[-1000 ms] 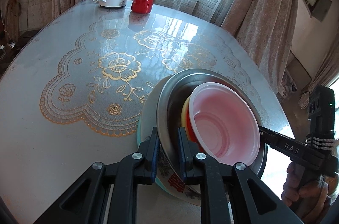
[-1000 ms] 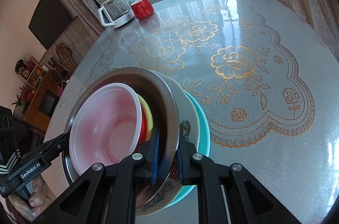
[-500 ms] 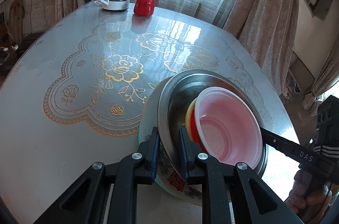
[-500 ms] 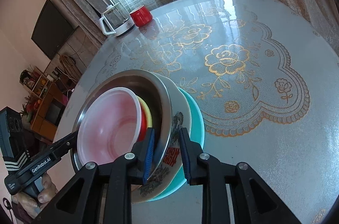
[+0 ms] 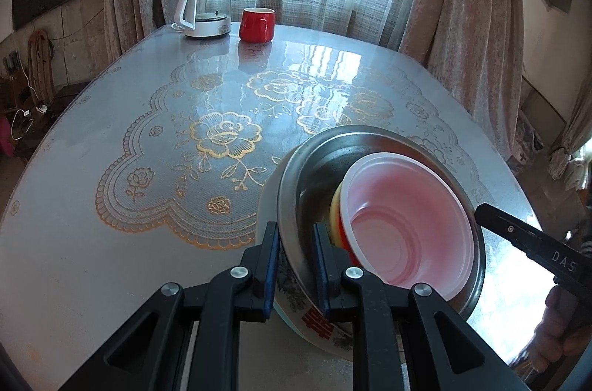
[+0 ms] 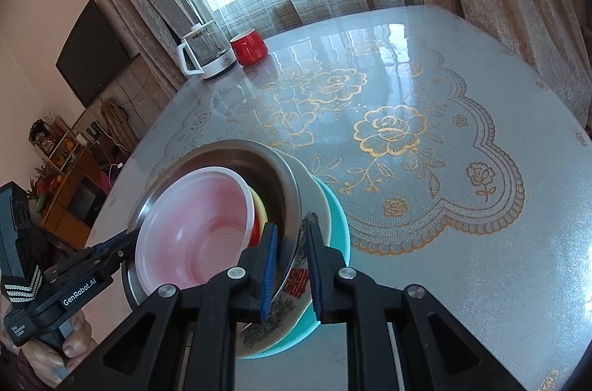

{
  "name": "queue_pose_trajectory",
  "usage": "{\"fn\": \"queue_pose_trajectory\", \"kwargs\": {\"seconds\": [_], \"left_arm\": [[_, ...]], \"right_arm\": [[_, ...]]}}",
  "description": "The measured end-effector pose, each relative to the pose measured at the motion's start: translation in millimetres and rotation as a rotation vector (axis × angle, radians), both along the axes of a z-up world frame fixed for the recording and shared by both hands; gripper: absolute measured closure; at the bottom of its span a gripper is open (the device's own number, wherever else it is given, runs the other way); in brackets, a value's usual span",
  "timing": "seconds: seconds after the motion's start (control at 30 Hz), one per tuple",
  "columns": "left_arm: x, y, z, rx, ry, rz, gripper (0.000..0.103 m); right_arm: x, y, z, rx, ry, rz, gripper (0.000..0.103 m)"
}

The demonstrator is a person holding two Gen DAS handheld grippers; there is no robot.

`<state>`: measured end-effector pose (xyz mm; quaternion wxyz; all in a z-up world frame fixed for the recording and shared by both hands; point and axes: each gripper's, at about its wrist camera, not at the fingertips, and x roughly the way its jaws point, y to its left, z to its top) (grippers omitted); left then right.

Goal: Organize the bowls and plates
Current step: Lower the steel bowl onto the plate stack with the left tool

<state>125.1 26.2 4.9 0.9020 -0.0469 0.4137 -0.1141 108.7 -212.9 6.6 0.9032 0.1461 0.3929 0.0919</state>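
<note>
A nested stack sits near the table's front edge: a pale pink plastic bowl (image 5: 403,224) on red and yellow bowls (image 5: 336,209), inside a steel bowl (image 5: 314,169), on a flowered white bowl (image 5: 322,324) and a teal plate (image 6: 338,217). My left gripper (image 5: 295,265) straddles the near rims of the steel and flowered bowls, jaws slightly parted. My right gripper (image 6: 289,265) straddles the opposite rims of the steel bowl (image 6: 288,195) and flowered bowl (image 6: 296,283), jaws likewise parted. Whether either one presses on the rims I cannot tell. The pink bowl (image 6: 199,224) shows in both views.
The round table (image 5: 111,243) carries a glossy cover with gold rose lace print. A glass kettle (image 5: 205,10) and a red mug (image 5: 257,24) stand at its far edge by the curtained window. A TV and shelves are at the left in the right wrist view.
Both grippers' jaws have widened a little around the stack's rims. Both cameras have tilted up and drawn back slightly. The stack stays in place.
</note>
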Motion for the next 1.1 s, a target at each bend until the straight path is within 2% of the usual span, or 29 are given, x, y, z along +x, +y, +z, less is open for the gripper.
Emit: {"fn": "queue_pose_trajectory", "kwargs": {"seconds": [0.2, 0.27, 0.4, 0.7, 1.1], "left_arm": [[-5.0, -1.8, 2.6, 0.025, -0.03, 0.014, 0.085], [-5.8, -2.1, 2.0, 0.027, -0.034, 0.013, 0.084], [-4.9, -1.1, 1.4, 0.017, -0.031, 0.015, 0.084], [-5.8, -1.4, 0.0, 0.009, -0.027, 0.012, 0.084], [1.8, -5.9, 1.6, 0.058, -0.037, 0.031, 0.084]], "right_arm": [[-8.7, 17.4, 21.2, -0.037, -0.061, 0.092, 0.087], [-5.7, 28.7, 20.2, -0.064, -0.046, 0.128, 0.081], [1.9, 49.0, 6.1, -0.171, -0.007, 0.136, 0.081], [13.4, 49.1, -4.7, -0.146, -0.009, 0.111, 0.092], [37.5, 55.9, -3.3, -0.167, -0.025, 0.108, 0.092]]}}
